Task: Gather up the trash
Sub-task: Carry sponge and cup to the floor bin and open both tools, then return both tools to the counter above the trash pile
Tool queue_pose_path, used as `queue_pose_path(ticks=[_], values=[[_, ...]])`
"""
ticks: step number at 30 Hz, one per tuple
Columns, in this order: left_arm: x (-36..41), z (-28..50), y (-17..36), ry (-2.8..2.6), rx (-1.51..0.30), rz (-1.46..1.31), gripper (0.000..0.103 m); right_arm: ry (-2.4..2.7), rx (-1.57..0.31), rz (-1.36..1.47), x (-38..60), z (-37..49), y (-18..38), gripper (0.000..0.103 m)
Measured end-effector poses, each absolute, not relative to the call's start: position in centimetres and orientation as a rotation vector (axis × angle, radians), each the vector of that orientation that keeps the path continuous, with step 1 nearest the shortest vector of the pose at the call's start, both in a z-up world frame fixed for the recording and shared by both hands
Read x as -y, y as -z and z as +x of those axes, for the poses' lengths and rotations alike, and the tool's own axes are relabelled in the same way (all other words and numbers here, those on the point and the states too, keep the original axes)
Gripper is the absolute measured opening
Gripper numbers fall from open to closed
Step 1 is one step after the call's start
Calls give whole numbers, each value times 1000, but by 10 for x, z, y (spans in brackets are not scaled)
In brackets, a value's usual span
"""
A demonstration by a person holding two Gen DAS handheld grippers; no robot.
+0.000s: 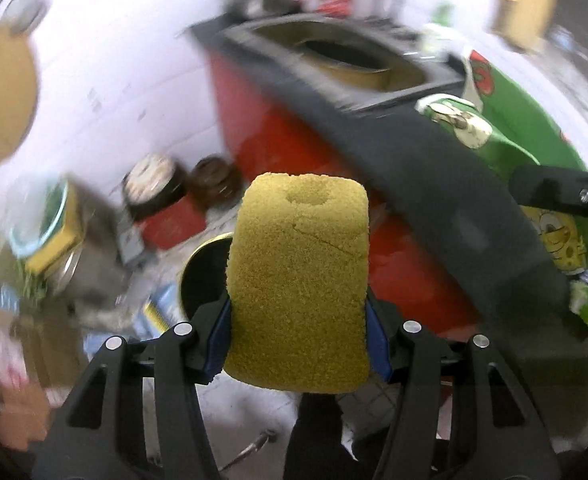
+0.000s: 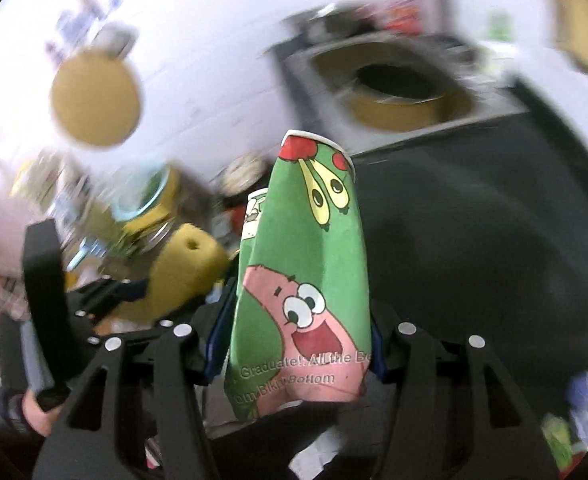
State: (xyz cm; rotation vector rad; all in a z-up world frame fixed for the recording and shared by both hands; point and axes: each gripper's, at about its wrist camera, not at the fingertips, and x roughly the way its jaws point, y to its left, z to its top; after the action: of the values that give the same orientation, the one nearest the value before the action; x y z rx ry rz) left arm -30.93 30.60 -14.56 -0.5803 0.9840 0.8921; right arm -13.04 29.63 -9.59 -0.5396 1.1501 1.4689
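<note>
The left gripper (image 1: 297, 344) is clamping a yellow sponge (image 1: 299, 280); the right gripper (image 2: 294, 344) is squeezing a crumpled cartoon paper cup (image 2: 305, 280), which risks slipping out mid-carry.

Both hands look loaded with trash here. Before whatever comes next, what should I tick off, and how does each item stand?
1. Left gripper holds its load: ok, jaws clamp the yellow sponge on both sides.
2. Right gripper holds its load: ok, jaws squeeze the crushed green cartoon cup.
3. Sponge seated deep enough: ok, held at its lower part, most of it standing clear.
4. Cup whole: not ok, it is flattened and creased.
5. Drop-off in sight: cannot tell; a dark bag fills the right side, its mouth not visible.
6. Picture sharpness: not ok, the background is smeared.
</note>
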Motion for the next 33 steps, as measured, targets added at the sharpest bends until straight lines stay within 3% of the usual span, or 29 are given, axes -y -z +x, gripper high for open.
queue_pose_path(ticks=[10,16,17,19,20,26,33], values=[[-367,-374,290,-959,-1015,-774,56,-1485,-1363,-771,-426,-212,249,55],[-396,-380,330,-949,-1005,-816,60,-1460,-1387,-834,-474,-227,294,56],[-398,-379,333,-943,-1013,-815,69,-1459,-1381,-840,-476,-229,296,58],[-401,-380,336,-954,-1013,-800,88,-1457,-1359,-860,-485,-231,299,79],[-403,-384,336,-961,-1014,-793,89,-1455,-1354,-857,-483,-228,300,90],[-402,-393,330,-964,-1021,-797,89,-1449,-1381,-838,-481,-219,295,91],[-382,-371,273,-920,-1002,-693,89,-1429,-1343,-724,-428,-175,227,91]])
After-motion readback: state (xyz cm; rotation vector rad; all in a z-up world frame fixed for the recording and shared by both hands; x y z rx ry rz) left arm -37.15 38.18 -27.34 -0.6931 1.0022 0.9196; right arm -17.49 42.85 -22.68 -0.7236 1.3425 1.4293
